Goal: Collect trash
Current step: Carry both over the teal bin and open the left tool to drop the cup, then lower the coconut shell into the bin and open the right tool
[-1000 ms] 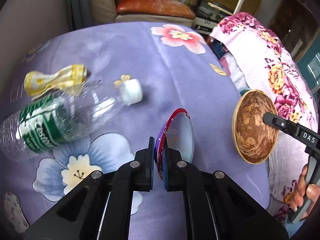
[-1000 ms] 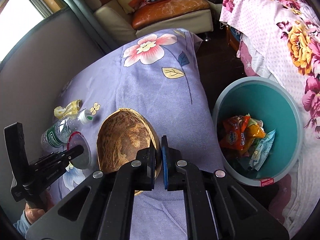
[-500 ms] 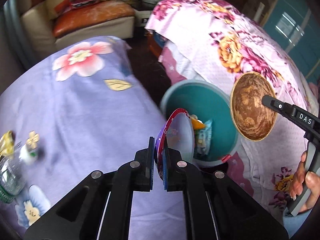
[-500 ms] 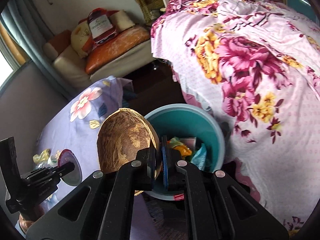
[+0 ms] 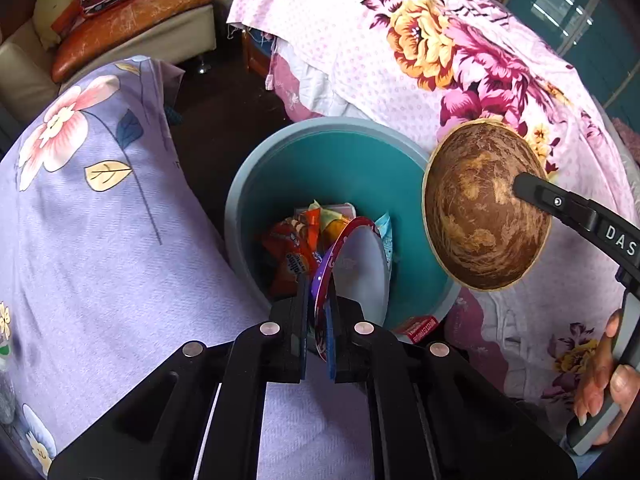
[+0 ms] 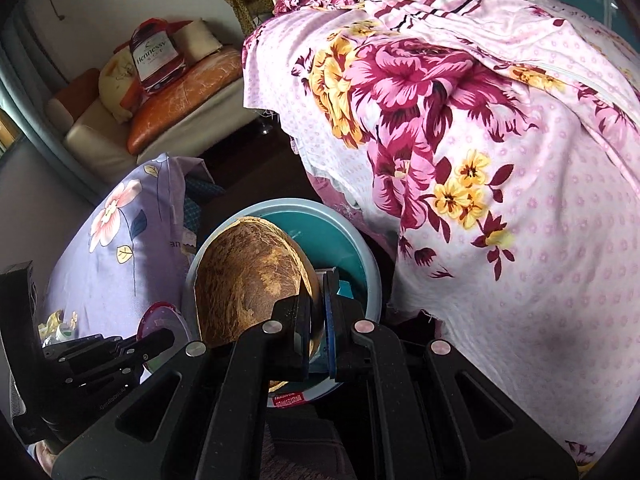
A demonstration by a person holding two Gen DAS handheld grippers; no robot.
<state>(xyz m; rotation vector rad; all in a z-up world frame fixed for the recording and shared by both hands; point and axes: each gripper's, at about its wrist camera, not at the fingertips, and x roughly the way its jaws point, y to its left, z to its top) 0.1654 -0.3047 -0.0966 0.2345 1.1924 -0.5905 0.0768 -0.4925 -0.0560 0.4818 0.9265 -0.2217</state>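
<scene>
The left hand-held gripper (image 5: 319,316) is clamped on a round foil-lined lid with a red-purple rim (image 5: 360,264), and the right hand-held gripper (image 6: 316,312) on a brown coconut-shell half (image 6: 248,284). Both hang over the teal plastic bin (image 5: 340,160), which already holds snack wrappers (image 5: 296,248); dropping them remains.

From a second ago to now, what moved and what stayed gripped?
Both hands swung away from the purple bedspread to the teal bin. The left gripper still pinches the foil lid, now over the bin; the right gripper still clamps the coconut shell by its rim. Nothing released yet.
</scene>
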